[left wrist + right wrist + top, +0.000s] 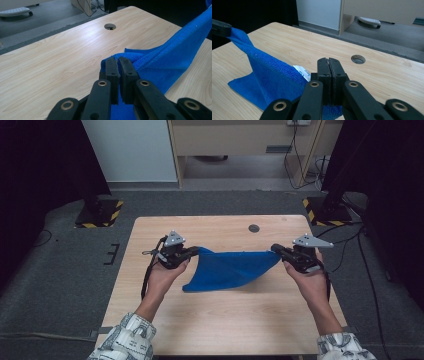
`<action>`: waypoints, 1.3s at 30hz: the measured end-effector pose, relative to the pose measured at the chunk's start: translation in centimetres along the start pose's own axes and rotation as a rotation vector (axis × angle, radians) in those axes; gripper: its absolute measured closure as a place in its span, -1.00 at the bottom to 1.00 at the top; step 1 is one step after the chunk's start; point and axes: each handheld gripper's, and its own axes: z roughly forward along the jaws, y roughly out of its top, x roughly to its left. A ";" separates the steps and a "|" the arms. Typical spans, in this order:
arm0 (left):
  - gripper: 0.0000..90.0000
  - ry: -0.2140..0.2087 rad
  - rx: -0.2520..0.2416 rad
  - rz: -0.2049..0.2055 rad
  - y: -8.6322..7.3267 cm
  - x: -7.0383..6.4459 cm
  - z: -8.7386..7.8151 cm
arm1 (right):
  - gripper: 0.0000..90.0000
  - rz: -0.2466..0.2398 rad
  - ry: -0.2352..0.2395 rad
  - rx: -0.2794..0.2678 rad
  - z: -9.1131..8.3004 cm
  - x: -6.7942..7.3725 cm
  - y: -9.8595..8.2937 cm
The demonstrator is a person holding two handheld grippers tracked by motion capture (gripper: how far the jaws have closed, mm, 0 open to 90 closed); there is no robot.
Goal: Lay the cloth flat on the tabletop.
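A soft, fuzzy blue cloth hangs over the middle of the light wooden table, pulled tight along its top edge between two grippers. The left gripper pinches one corner, its jaws closed on the cloth. The right gripper pinches the other corner the same way. The cloth sags down in a big fold, and its bottom tip rests on the table. A small white tag shows near the right gripper's jaws.
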 end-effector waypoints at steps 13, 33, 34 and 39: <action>0.92 0.004 -0.027 0.020 1.1 -0.5 -1.2 | 0.97 -0.003 -0.001 -0.029 -0.8 0.1 1.1; 0.92 -0.034 -0.064 0.005 3.5 1.0 -1.5 | 0.97 0.025 -0.001 -0.055 0.7 -1.3 2.6; 0.92 -0.037 -0.067 0.002 3.7 1.2 -1.6 | 0.97 0.023 0.000 -0.057 0.8 -1.4 2.7; 0.92 -0.047 -0.091 0.006 4.4 1.6 -2.4 | 0.97 0.019 0.019 -0.074 0.9 -1.4 3.3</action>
